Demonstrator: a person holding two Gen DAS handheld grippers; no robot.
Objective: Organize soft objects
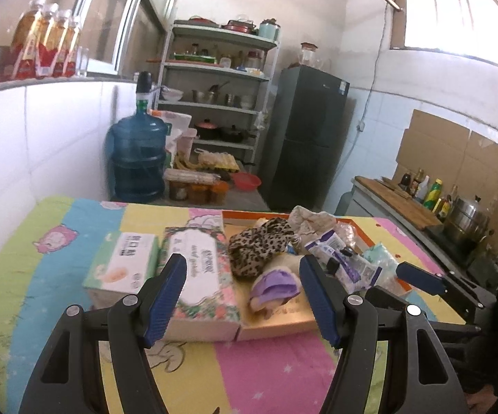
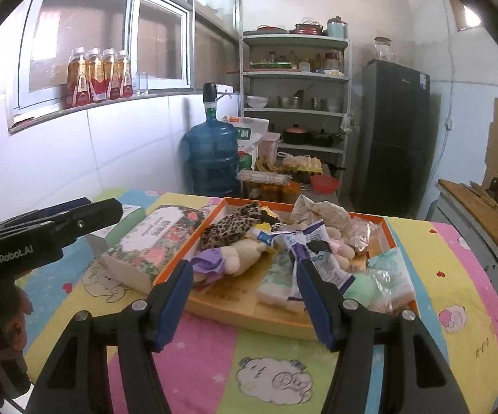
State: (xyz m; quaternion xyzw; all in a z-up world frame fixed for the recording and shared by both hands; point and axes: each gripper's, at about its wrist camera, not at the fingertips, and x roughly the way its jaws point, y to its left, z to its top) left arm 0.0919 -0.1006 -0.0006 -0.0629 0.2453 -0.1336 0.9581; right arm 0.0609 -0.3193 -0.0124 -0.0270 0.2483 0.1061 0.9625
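- On a striped cloth [image 2: 421, 258], soft things are heaped in an orange tray [image 2: 392, 238]; two tissue boxes [image 1: 200, 269] lie just left of it.
- Left gripper [image 1: 242, 296] and right gripper [image 2: 245, 296] are held spread, nothing between their pads.
- One item at a time is best pinched, probably the plush toy [image 2: 245, 253] near the tray's front edge.
- Open cloth is left in front for setting down.

Two wrist views, side by side, facing the kitchen's far shelf.
Each looks slightly downward along its tool from near the worktop's front edge; both share the orange tray [image 1: 359, 221] [image 2: 221, 305].
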